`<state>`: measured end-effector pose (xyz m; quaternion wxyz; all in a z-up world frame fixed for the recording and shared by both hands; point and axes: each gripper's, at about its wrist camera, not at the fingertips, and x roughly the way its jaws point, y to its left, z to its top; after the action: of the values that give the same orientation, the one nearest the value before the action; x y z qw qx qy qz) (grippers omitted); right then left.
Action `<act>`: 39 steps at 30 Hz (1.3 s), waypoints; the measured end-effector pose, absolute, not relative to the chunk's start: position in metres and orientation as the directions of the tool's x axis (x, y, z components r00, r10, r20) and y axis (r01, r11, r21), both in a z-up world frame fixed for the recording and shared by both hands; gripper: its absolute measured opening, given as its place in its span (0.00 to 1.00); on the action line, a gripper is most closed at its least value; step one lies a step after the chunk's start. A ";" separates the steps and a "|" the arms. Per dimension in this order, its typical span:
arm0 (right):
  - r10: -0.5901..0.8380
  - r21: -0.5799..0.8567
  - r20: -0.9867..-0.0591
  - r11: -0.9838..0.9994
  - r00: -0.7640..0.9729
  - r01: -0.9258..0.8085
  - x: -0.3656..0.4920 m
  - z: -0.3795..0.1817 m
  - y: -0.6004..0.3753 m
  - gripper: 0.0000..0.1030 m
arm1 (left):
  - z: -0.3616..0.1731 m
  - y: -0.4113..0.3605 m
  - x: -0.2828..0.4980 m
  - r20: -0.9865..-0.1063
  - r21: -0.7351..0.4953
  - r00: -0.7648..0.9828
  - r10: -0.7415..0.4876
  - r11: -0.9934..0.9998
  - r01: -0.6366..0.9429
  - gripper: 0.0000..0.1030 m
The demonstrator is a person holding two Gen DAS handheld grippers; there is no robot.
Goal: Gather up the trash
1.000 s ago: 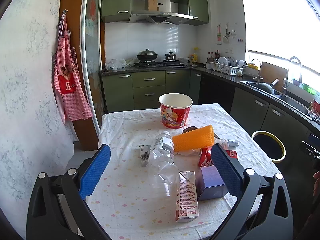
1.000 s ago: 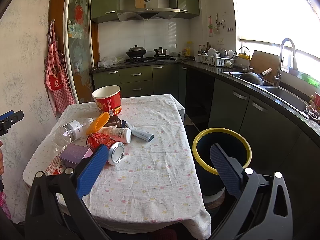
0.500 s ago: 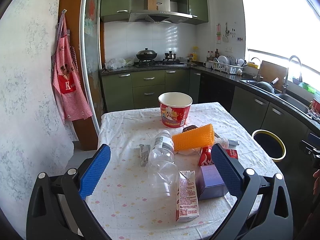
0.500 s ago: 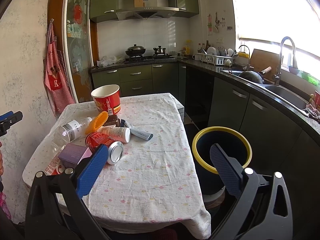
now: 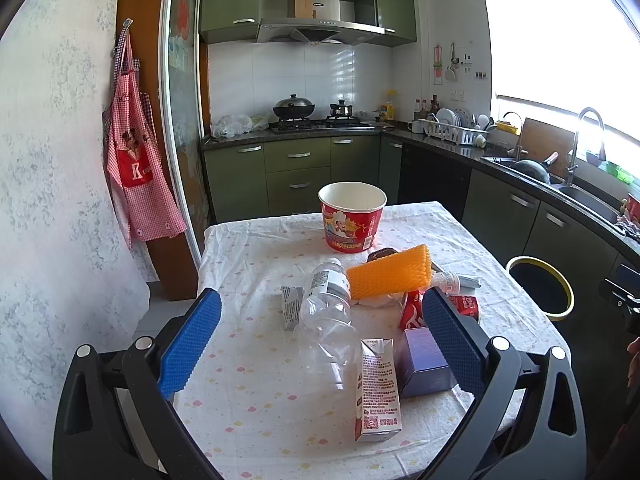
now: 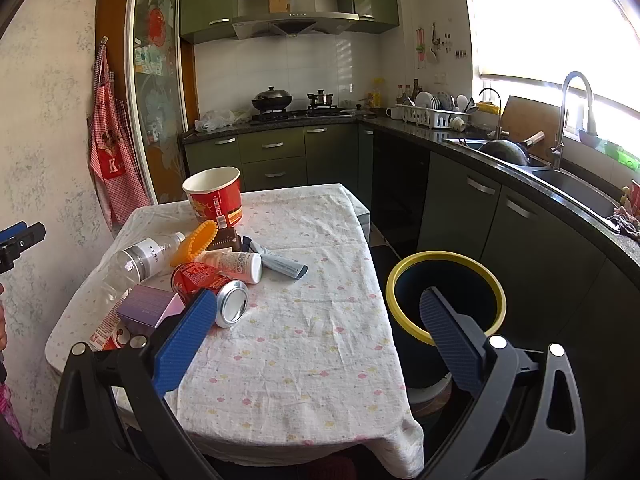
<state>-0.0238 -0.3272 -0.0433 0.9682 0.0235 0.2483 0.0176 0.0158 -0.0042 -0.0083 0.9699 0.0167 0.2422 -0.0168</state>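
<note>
Both grippers are held spread wide with nothing pinched between the pads. The left gripper (image 5: 320, 338) is hovered over the near edge of the table (image 5: 256, 408), and the trash is piled just ahead of it: a clear plastic bottle (image 5: 326, 320) lying flat, a small carton (image 5: 376, 390) near the edge, and a purple box (image 5: 422, 354) beside the right finger. An orange foam net (image 5: 388, 272) is draped over the heap, with a red paper bucket (image 5: 352, 218) left upright toward the far edge. The right gripper (image 6: 312, 336) is kept at the table's near edge; a crushed red can (image 6: 210, 282) is seen by its left finger, and the yellow-rimmed bin (image 6: 446, 296) sits on the floor beside the table's right edge.
</note>
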 end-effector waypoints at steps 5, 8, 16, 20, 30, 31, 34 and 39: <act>0.047 0.056 -0.481 0.998 0.876 -0.023 -0.023 -0.045 -0.327 0.94 | -0.008 -0.004 0.016 -0.470 0.025 0.882 -0.024 0.999 0.041 0.96; 0.047 0.056 -0.481 0.998 0.875 -0.023 -0.023 -0.045 -0.327 0.94 | -0.008 -0.004 0.016 -0.470 0.025 0.882 -0.024 0.999 0.041 0.96; 0.051 0.052 -0.483 0.998 0.874 -0.030 -0.022 -0.044 -0.328 0.94 | -0.009 -0.005 0.020 -0.479 0.024 0.877 -0.033 0.998 0.051 0.96; 0.124 0.082 -0.511 0.992 0.851 -0.095 0.001 -0.037 -0.328 0.94 | -0.011 0.003 0.046 -0.514 0.008 0.856 -0.055 0.998 0.069 0.96; 0.245 0.111 -0.626 0.968 0.740 -0.227 0.135 0.023 -0.287 0.94 | -0.025 0.054 0.188 -0.553 0.011 0.832 0.055 0.998 -0.060 0.96; 0.248 0.112 -0.648 0.966 0.720 -0.232 0.156 0.027 -0.279 0.94 | -0.031 0.060 0.207 -0.568 0.006 0.820 0.064 0.997 -0.074 0.96; 0.288 0.167 -0.721 0.955 0.631 -0.245 0.222 0.028 -0.257 0.94 | -0.049 0.074 0.251 -0.606 -0.020 0.792 0.070 0.994 -0.103 0.96; 0.345 0.254 -0.809 0.936 0.476 -0.245 0.325 0.007 -0.220 0.67 | -0.078 0.085 0.296 -0.629 -0.049 0.775 0.059 0.992 -0.115 0.96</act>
<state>0.3255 -0.2200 0.0071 0.8576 0.0515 0.4821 0.1719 0.2964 0.0854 -0.0778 0.9412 -0.0421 0.3321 0.0462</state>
